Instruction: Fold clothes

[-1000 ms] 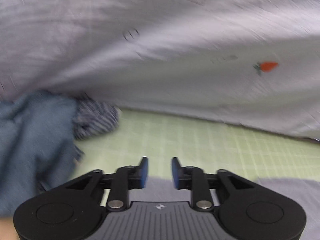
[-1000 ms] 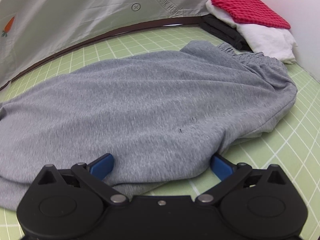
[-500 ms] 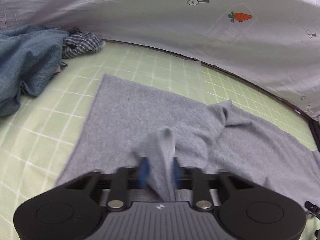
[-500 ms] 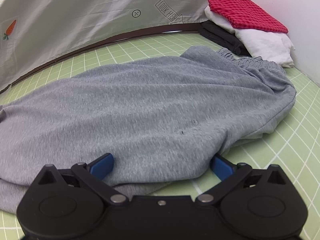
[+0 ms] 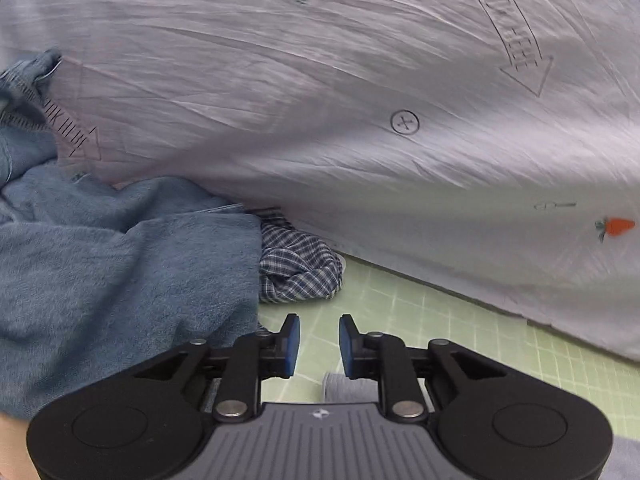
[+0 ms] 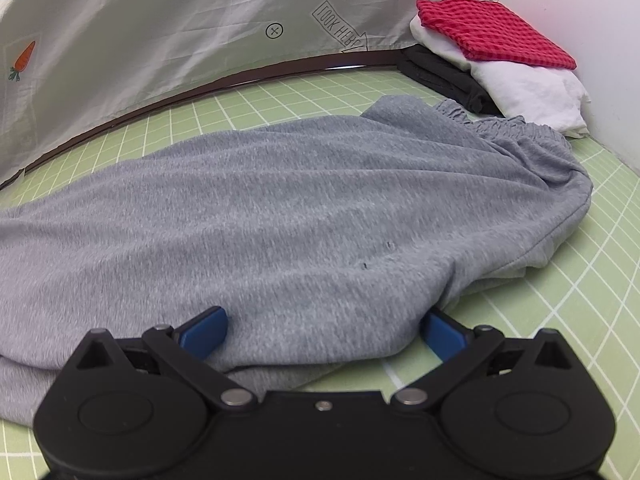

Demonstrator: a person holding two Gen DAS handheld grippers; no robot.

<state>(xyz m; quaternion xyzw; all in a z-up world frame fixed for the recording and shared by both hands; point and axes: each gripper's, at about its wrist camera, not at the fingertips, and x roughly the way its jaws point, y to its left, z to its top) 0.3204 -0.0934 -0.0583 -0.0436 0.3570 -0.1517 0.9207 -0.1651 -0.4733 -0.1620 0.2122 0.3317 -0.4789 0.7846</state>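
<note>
Left tool (image 5: 316, 344): blue pads narrowly parted, nothing between them; half second ago grey fabric fold was pinched there, now released. Just ahead-left: blue denim heap (image 5: 120, 276), navy-white checked cloth (image 5: 298, 272).

Right tool (image 6: 324, 330): spread wide, unchanged, straddling edge of grey knit sweatpants (image 6: 300, 216) spread ahead on green gridded counter (image 6: 580, 300).

White carrot-print sheet (image 6: 140, 40) behind reads "LOOK HERE". Far right: folded red checked cloth (image 6: 492, 30) tops white and black stack.

Green gridded mat (image 6: 568, 280) covers the work surface. Pale sheet (image 6: 160, 20) printed with carrots and arrows hangs along far edge, dark rim (image 6: 240, 78) beneath. Plain white wall (image 6: 580, 20) far right.
</note>
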